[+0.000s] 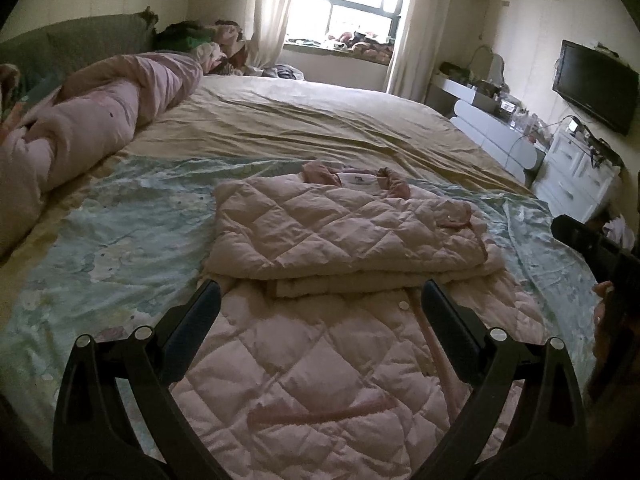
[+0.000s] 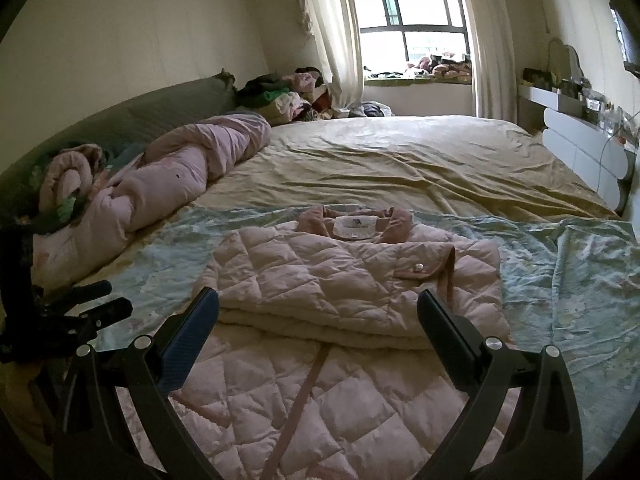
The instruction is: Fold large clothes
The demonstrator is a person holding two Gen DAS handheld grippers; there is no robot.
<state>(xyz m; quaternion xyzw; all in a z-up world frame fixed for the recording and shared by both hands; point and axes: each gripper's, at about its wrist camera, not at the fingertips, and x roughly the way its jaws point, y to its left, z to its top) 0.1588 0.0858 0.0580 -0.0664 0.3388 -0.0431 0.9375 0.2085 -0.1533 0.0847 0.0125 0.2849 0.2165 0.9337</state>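
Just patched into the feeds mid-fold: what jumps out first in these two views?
The pink quilted coat dominates, spread on the pale blue sheet at the near end of the bed, sleeves folded over its upper body, the lower part unfolded. Both the left gripper and right gripper hang open above that lower part. A rolled pink duvet lies along the bed's left side.

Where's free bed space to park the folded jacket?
Free: the tan sheet between the quilted jacket and the window, and the teal blanket on the jacket's right. Crowded: the rolled pink duvet along the left and the clothes pile at the far corner.
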